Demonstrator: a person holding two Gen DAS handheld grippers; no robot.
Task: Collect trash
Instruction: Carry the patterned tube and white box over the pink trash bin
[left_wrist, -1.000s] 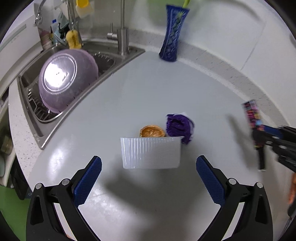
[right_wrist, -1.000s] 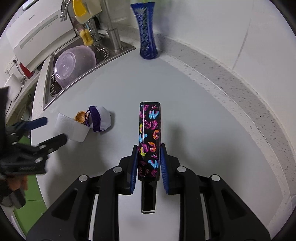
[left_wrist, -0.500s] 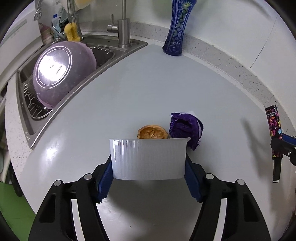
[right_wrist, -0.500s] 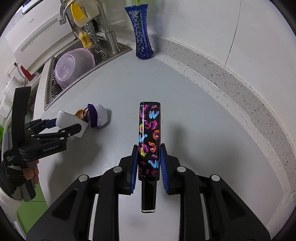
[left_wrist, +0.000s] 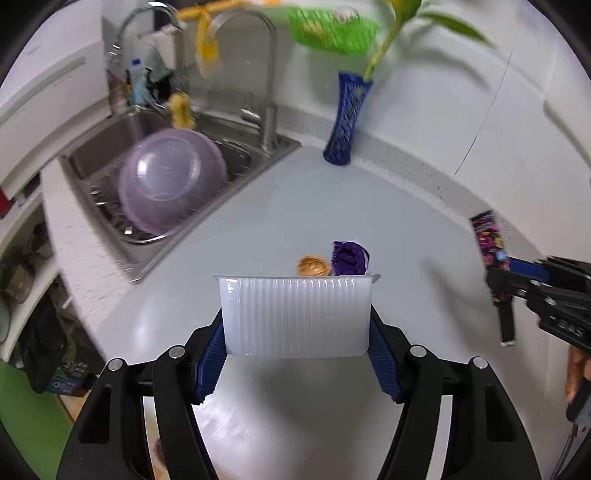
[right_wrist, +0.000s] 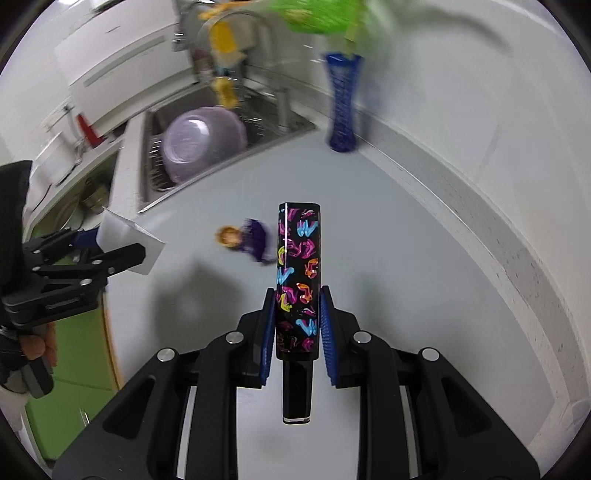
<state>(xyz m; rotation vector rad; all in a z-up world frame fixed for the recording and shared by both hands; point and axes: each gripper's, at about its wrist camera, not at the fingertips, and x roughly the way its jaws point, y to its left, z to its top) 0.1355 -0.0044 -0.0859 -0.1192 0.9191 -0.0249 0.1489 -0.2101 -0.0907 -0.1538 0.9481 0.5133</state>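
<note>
White ribbed tray (left_wrist: 295, 317), purple wrapper (left_wrist: 349, 258), black tube (right_wrist: 298, 280) with neon prints.

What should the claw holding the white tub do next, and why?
Probably carry the white tub off toward wherever the trash goes. The left claw is shut on it and it looks lifted off the counter, while the walnut shell and purple wrapper lie there uncollected.

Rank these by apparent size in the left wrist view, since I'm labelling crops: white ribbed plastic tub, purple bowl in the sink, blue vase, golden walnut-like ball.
1. White ribbed plastic tub, though it sits nearest the camera, so its lead is unsure.
2. Purple bowl.
3. Blue vase.
4. Golden walnut-like ball.
</note>
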